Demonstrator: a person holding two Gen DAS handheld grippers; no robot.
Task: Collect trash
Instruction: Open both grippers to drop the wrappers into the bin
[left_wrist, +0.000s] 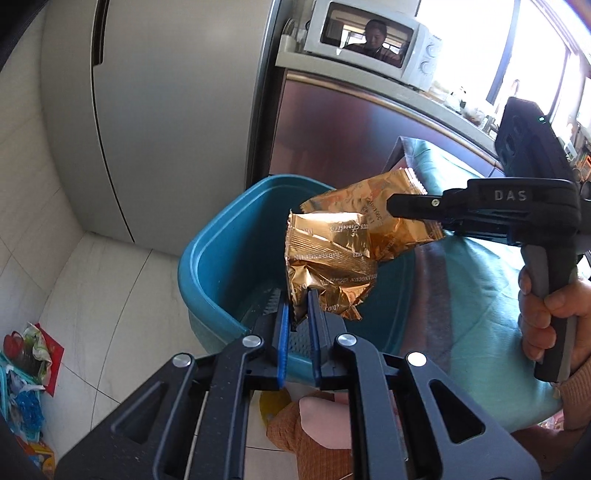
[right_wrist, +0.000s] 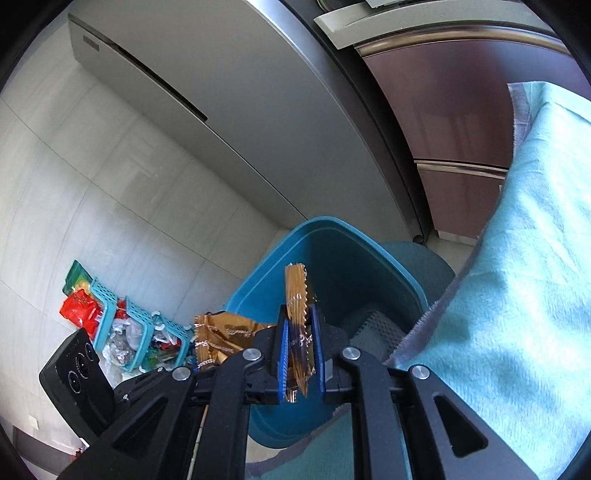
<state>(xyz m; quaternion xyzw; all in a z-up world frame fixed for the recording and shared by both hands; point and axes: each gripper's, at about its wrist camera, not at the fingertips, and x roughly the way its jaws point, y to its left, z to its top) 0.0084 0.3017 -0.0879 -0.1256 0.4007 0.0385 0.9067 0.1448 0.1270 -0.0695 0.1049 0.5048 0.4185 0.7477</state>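
My left gripper (left_wrist: 297, 312) is shut on a crumpled gold foil wrapper (left_wrist: 328, 266) and holds it over the open blue trash bin (left_wrist: 207, 254). My right gripper (right_wrist: 300, 328) is shut on a second gold wrapper (right_wrist: 297, 295), held edge-on above the same blue bin (right_wrist: 369, 254). In the left wrist view the right gripper (left_wrist: 395, 206) comes in from the right, clamped on its gold wrapper (left_wrist: 369, 199) just above the other one. The left gripper's wrapper (right_wrist: 225, 334) shows at the left of the right wrist view.
A teal cloth-covered table (right_wrist: 524, 266) lies to the right of the bin. A grey fridge (left_wrist: 166, 110) and a dark red cabinet (left_wrist: 343, 129) stand behind. Small teal baskets of clutter (right_wrist: 125, 332) sit on the tiled floor at left. A microwave (left_wrist: 369, 37) is on the counter.
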